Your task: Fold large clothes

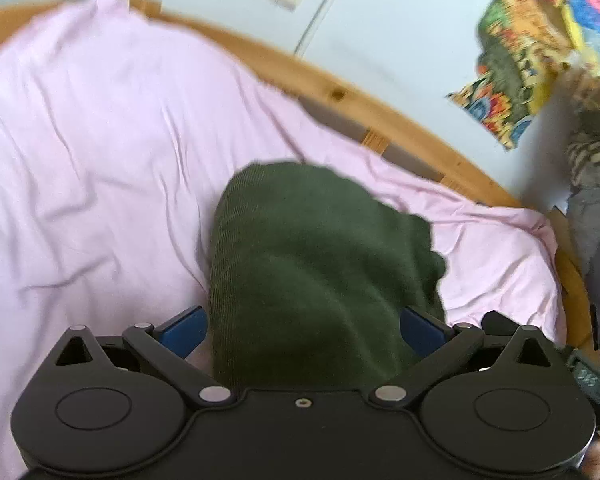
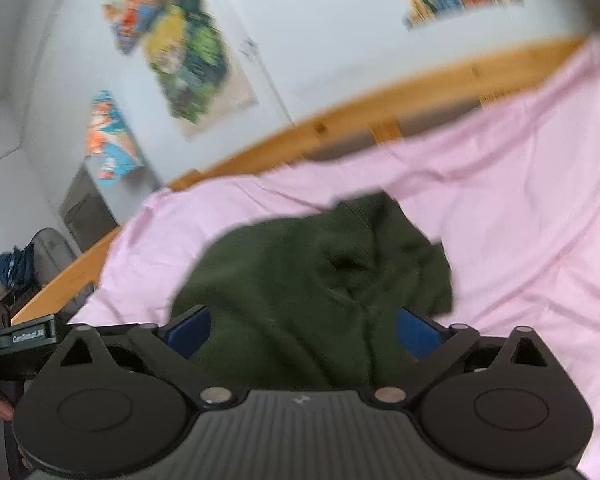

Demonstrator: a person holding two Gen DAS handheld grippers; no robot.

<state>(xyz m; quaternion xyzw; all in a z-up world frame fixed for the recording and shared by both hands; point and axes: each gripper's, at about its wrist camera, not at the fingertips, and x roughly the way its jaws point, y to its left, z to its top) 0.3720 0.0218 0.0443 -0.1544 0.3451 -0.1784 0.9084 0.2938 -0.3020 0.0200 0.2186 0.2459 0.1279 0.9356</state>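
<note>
A dark green garment [image 1: 316, 264] lies bunched on a bed with a pink sheet [image 1: 100, 152]. It fills the gap between the blue pads [image 1: 184, 330] of my left gripper [image 1: 304, 332], whose jaws stand wide; the fingertips are hidden under the cloth. In the right wrist view the same green garment [image 2: 308, 280] drapes between the blue pads [image 2: 416, 332] of my right gripper [image 2: 304, 332], jaws also wide and tips hidden. Whether either gripper pinches the cloth is not visible.
A wooden bed frame [image 1: 340, 92] runs along the far side of the pink sheet [image 2: 520, 200]. Behind it is a white wall with colourful posters [image 1: 520, 60] [image 2: 188, 52]. Clothes and clutter [image 1: 596, 168] sit past the bed's right end.
</note>
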